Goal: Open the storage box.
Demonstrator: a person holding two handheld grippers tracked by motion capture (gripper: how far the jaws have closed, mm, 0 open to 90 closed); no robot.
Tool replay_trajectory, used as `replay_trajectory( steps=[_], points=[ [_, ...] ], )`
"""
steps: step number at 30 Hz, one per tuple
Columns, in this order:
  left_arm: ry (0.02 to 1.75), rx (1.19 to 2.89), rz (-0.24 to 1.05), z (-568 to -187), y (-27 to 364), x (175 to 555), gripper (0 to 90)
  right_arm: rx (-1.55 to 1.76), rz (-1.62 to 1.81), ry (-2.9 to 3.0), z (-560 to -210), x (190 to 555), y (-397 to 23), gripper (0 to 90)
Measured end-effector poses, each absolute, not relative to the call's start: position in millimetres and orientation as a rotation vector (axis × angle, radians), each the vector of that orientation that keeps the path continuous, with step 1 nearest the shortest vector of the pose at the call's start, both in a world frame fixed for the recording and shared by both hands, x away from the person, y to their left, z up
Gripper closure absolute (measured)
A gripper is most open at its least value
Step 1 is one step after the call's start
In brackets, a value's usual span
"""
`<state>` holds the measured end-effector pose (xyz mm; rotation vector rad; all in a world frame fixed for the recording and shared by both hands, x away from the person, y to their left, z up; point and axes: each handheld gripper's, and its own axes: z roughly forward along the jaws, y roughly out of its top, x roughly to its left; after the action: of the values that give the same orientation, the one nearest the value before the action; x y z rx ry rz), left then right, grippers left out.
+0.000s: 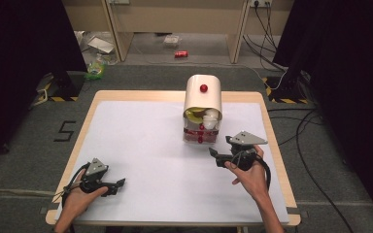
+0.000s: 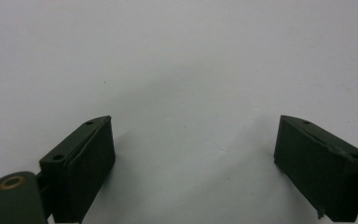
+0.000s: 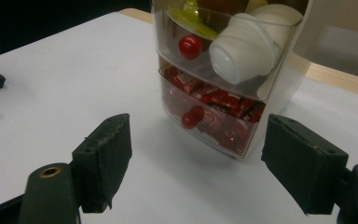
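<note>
- Table (image 1: 141, 145): broad, white-topped, wood at the rim; plenty of bare surface around the work, so no need to hurry or crowd the approach.
- Drawer unit (image 1: 202, 109): small cream cabinet with a rounded top, standing toward the far right of the table; clear drawers stacked at its front, seemingly partly open. Best kept from sliding or tipping: push or pull straight along the drawer's line, never sideways.
- Right gripper (image 1: 217, 156): just in front of the unit, apart from it, jaws roughly two-thirds open with nothing between them. Worth lining up square with the drawer front before going in.
- Left gripper (image 1: 118, 184): resting near the table's near left corner, well apart from the unit, jaws wide and empty over bare white surface. Could be brought across to steady the cabinet body if it starts to shift.
- Upper drawer (image 3: 200, 28): white cups (image 3: 242, 49) bulging out at the front; likely to snag, so go gently there.
- Lower drawer (image 3: 205, 119): packed with red packets (image 3: 223, 100).
- Red knob (image 3: 192, 116) on the lower drawer: probably the target; close the pads evenly on it, centred.
</note>
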<state>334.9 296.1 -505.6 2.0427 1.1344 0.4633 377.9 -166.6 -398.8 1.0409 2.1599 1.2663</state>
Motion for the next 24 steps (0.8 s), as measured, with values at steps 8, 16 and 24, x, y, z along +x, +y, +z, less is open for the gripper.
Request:
replay_trajectory(
  steps=[8,16,24],
  points=[
    [1.134,2.043,0.464,-505.6,296.0,334.8,11.5,1.013,1.295,2.159,-386.1,380.7,-159.9,25.2],
    [1.135,2.043,0.463,-505.6,296.1,334.9,11.6,0.988,1.306,2.157,-379.3,386.0,-152.4,25.7],
    [1.136,2.043,0.462,-505.5,296.1,334.9,11.6,0.984,1.317,2.156,-373.2,390.2,-147.6,25.7]
  ],
)
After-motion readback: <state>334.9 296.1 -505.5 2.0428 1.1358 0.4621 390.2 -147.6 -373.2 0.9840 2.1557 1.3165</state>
